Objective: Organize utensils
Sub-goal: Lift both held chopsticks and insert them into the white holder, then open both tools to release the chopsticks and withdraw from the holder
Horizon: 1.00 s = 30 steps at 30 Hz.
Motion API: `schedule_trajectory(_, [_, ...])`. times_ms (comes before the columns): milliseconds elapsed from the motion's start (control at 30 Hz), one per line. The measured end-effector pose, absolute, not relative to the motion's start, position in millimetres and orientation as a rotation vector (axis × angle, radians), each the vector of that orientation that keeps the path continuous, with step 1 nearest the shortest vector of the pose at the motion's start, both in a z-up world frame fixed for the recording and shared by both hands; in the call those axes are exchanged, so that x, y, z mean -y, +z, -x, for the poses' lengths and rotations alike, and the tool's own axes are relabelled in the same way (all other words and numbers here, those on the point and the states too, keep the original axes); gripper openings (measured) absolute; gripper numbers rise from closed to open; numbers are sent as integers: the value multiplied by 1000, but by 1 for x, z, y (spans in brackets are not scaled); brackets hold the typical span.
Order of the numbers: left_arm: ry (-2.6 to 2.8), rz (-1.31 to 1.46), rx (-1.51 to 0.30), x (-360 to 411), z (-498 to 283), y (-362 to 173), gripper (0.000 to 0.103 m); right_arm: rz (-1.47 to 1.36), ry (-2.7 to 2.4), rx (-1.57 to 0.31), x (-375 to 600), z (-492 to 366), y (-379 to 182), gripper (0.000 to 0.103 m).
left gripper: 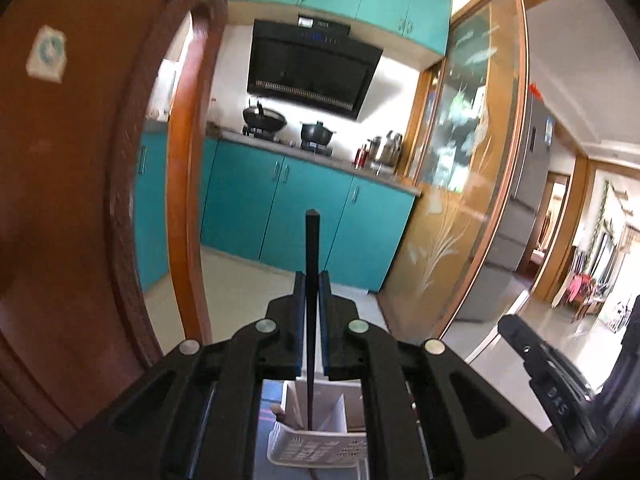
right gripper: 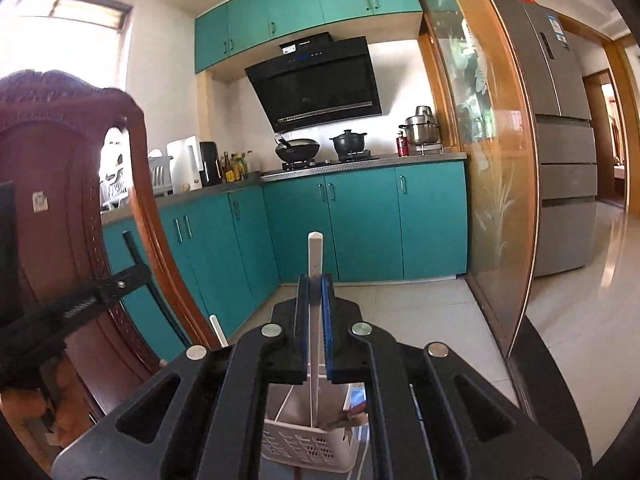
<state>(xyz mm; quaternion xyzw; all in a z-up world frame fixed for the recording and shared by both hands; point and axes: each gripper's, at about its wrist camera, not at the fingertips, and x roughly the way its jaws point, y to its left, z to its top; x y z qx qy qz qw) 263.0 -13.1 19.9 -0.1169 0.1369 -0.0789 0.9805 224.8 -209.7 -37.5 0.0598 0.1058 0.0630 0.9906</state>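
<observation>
Holding a black chopstick point(left gripper: 312, 272) pinched upright in my left gripper point(left gripper: 312, 280) and a white chopstick point(right gripper: 315, 268) in my right gripper point(right gripper: 315, 284), both tips over the white utensil basket point(left gripper: 316, 450), I risk them swivelling and missing their compartments.

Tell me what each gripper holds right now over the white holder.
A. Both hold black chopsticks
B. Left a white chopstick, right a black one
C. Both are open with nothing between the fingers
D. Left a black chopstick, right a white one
D: the left gripper is shut on the black chopstick, and the right gripper on the white chopstick, each reaching down to the white utensil holder.
</observation>
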Motion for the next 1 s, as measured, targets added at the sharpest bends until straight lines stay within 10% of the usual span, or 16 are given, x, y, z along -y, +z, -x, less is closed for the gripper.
schedule_trajectory(567, [-127, 209, -264, 9, -248, 12, 19, -36, 288, -209, 202, -171, -46, 27])
schedule_trajectory(1000, [-63, 163, -347, -3, -242, -47, 32, 0, 313, -978, 165, -267, -243, 28])
